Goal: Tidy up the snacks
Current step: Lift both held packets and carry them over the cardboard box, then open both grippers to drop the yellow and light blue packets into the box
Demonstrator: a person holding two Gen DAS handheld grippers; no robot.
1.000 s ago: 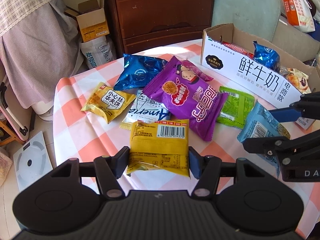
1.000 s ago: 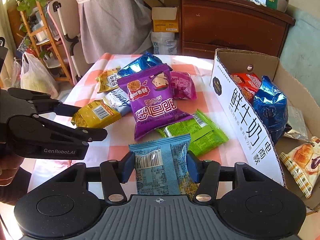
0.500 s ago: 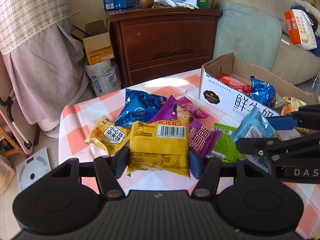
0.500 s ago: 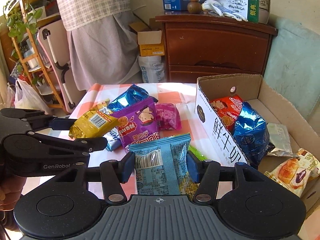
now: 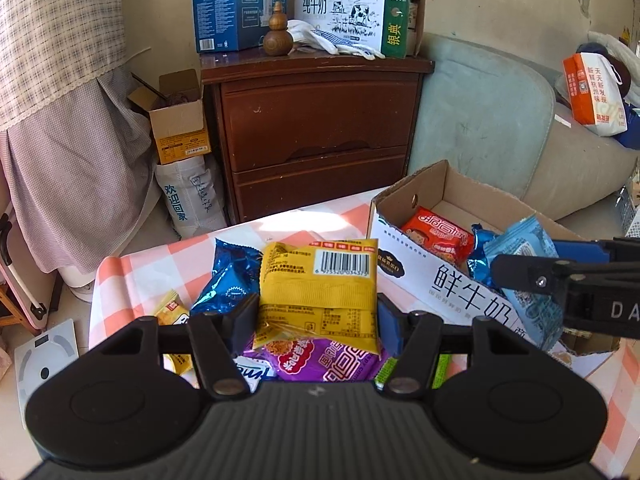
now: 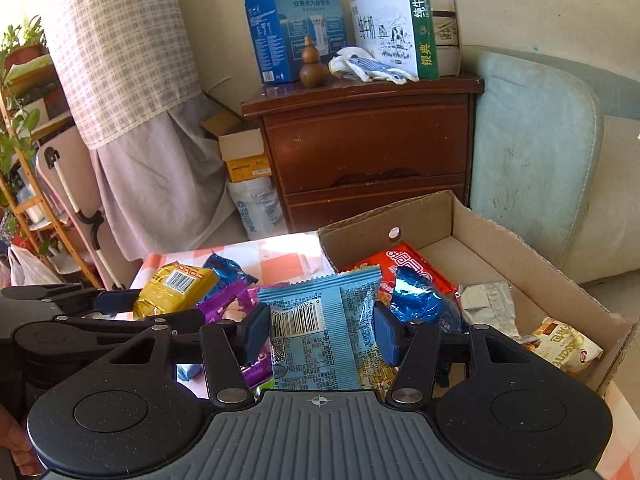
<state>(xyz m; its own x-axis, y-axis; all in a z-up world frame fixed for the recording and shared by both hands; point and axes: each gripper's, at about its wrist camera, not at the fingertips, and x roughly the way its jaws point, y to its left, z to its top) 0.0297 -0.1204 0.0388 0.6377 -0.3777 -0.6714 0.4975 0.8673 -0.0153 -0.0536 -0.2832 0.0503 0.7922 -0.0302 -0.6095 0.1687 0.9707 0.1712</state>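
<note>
Holding one packet each, both grippers are up off the table. The left gripper [image 5: 318, 316] is clamped on the yellow snack packet [image 5: 318, 280], pads pressed into both side edges, barcode side facing the camera, packet centre frame in the left wrist view. The right gripper [image 6: 318, 334] is clamped the same way on the light blue snack packet [image 6: 320, 328], barcode facing the camera, centre frame in the right wrist view.

The cardboard box [image 6: 460, 216] takes the right half of the right wrist view, top open. Inside it: a red packet [image 6: 404, 268] toward the far end, a dark blue foil packet [image 6: 420, 300] just beside it, a silver packet [image 6: 486, 300], and a pastry packet [image 6: 568, 344] at the near right corner. The light blue packet overlaps the box's left wall in that view; whether it sits above the box interior I cannot tell.

Loose on the checked tablecloth [image 5: 132, 272], lower centre of the left wrist view: a purple packet [image 5: 320, 360] under the yellow one, a blue foil packet [image 5: 228, 280] to its left, a small yellow packet [image 5: 172, 312] and a green packet [image 5: 442, 364] partly hidden by the gripper.

The brown dresser [image 5: 316, 136] stands behind the table, upper centre.
</note>
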